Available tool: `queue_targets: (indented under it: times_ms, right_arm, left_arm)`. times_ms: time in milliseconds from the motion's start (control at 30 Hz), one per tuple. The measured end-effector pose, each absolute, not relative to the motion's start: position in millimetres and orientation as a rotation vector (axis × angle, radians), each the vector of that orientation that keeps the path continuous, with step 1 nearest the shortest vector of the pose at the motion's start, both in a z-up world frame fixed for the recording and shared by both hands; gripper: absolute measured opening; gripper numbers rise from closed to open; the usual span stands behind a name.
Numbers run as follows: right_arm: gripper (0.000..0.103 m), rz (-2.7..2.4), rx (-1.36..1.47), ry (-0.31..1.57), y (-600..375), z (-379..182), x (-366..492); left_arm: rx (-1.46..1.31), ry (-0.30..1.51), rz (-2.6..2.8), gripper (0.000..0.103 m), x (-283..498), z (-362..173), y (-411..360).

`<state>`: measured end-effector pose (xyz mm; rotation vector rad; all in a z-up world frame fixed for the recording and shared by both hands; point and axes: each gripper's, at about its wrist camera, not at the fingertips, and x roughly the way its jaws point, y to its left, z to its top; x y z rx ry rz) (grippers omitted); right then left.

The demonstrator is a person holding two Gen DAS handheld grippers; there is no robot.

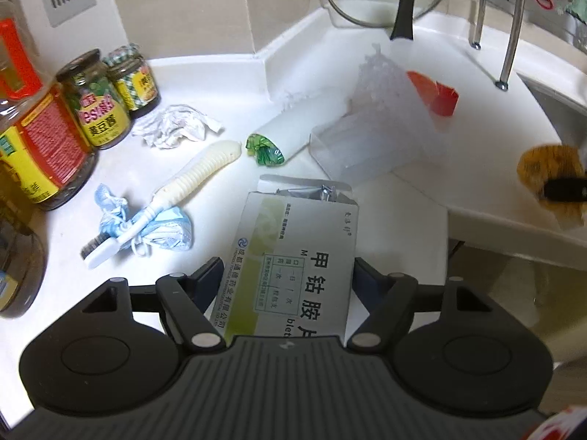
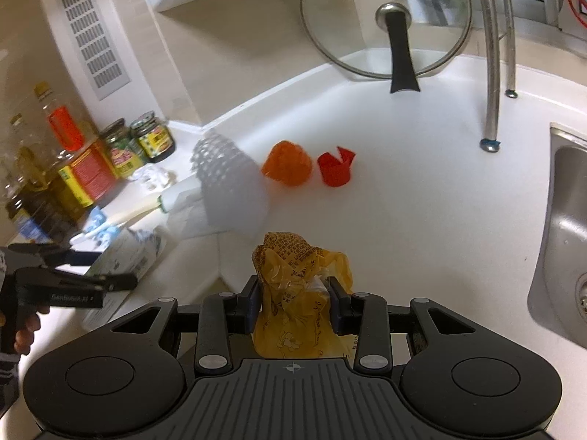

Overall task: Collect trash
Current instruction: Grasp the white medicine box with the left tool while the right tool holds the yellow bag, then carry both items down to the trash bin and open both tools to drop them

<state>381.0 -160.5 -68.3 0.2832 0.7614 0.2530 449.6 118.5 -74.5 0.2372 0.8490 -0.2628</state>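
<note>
Left wrist view: medicine box (image 1: 293, 256) lies between wide-set fingers of left gripper (image 1: 288, 275), long axis running straight ahead along fingers; whether pads press box sides, can't tell. Box rests on white counter (image 1: 367, 18). More trash beyond: blue face mask (image 1: 161, 229), crumpled tissue (image 1: 176, 126) (both ahead-left).

Right wrist view: right gripper (image 2: 295, 302) clamped, partly closed, on yellow plastic bag (image 2: 297, 282), raised over counter. Left gripper nearer box; seen at far left w/ box.
</note>
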Motion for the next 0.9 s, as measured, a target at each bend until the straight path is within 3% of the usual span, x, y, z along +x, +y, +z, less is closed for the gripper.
queue_targets:
  times_ms: [433,900]
  right_arm:
    - [0.037,0.464,0.263,0.821,-150,-81,343]
    - [0.037,0.585,0.221,0.934,-166,-116,301]
  left_arm:
    - [0.028,0.760,-0.217,0.073,356,-39,90]
    - [-0.107,0.840,-0.138,0.073,269,-71,48]
